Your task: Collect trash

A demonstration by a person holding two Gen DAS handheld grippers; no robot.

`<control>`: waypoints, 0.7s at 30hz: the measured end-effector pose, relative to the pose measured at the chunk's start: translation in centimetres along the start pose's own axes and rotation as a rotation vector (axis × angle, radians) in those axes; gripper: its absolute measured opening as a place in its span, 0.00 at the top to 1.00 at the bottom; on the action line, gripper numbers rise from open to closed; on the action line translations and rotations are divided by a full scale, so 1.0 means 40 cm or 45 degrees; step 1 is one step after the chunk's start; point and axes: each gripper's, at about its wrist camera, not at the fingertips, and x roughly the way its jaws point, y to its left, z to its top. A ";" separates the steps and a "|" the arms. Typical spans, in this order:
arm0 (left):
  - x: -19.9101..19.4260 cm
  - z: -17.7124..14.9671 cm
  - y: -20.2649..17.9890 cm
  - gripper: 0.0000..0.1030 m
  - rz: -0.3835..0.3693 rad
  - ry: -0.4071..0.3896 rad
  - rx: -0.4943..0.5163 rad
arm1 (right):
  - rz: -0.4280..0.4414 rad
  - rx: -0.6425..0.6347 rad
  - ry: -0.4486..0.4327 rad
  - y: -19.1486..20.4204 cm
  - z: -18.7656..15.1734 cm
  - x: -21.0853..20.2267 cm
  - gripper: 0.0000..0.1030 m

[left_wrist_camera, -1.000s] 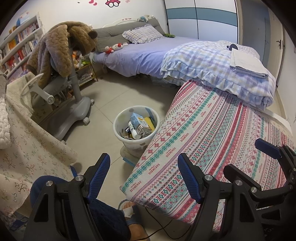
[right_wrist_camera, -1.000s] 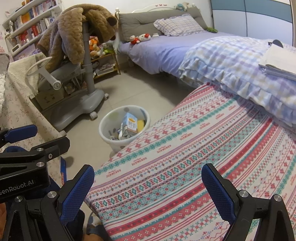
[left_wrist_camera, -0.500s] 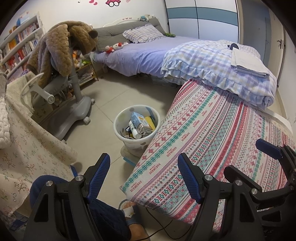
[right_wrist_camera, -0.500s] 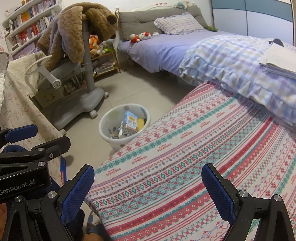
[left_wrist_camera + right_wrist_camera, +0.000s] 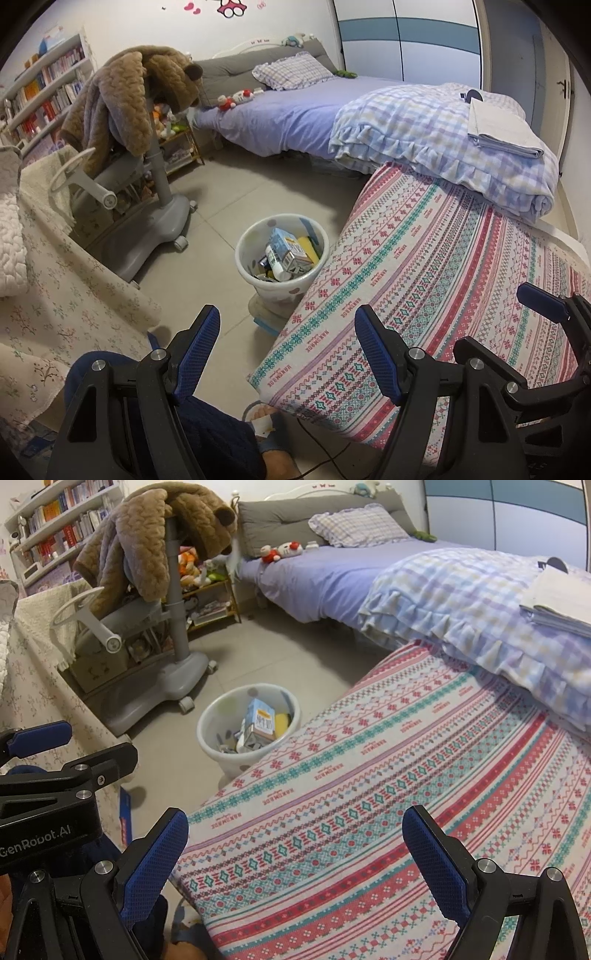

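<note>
I hold two hand-held grippers, left (image 5: 284, 349) and right (image 5: 295, 853), both released and empty. One white trash bin (image 5: 258, 275) on the floor holds one milk carton (image 5: 286, 249).

Light: we see even indoor light, fairly bright, source not in view.
Shadows: soft, under the bin (image 5: 282, 258) and chair base (image 5: 159, 229), both ahead of the left tongs (image 5: 284, 350).
Glare: pale wash on wardrobe doors (image 5: 406, 40), far beyond tongs.
Focus: sharp near to far, no motion blur in either view.
Distortion: strong fisheye; bed edges bow, black vignette at corners behind right tongs (image 5: 295, 853).
</note>
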 end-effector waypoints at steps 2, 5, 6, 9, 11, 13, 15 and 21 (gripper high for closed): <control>-0.001 0.000 -0.001 0.24 0.003 -0.002 0.000 | 0.001 0.001 0.000 0.000 0.000 0.000 0.06; -0.001 0.001 0.001 0.24 0.000 0.001 -0.009 | -0.001 0.000 0.000 0.000 0.000 0.000 0.06; -0.001 0.000 0.001 0.24 0.001 0.002 -0.010 | 0.001 0.000 0.000 0.000 0.000 0.000 0.06; 0.001 0.000 0.000 0.24 -0.002 0.009 -0.010 | -0.005 -0.002 0.003 -0.001 0.000 0.001 0.06; 0.002 -0.001 -0.001 0.24 -0.004 0.014 -0.010 | -0.006 -0.007 0.001 0.001 0.001 0.000 0.06; 0.003 -0.003 -0.002 0.24 -0.004 0.018 -0.014 | -0.005 -0.009 0.000 0.001 0.002 -0.001 0.06; 0.002 -0.003 -0.003 0.24 -0.002 0.018 -0.016 | -0.006 -0.009 0.000 0.000 0.002 0.000 0.06; 0.003 -0.001 -0.003 0.24 0.000 0.017 -0.018 | -0.005 -0.008 -0.001 0.001 0.003 -0.001 0.06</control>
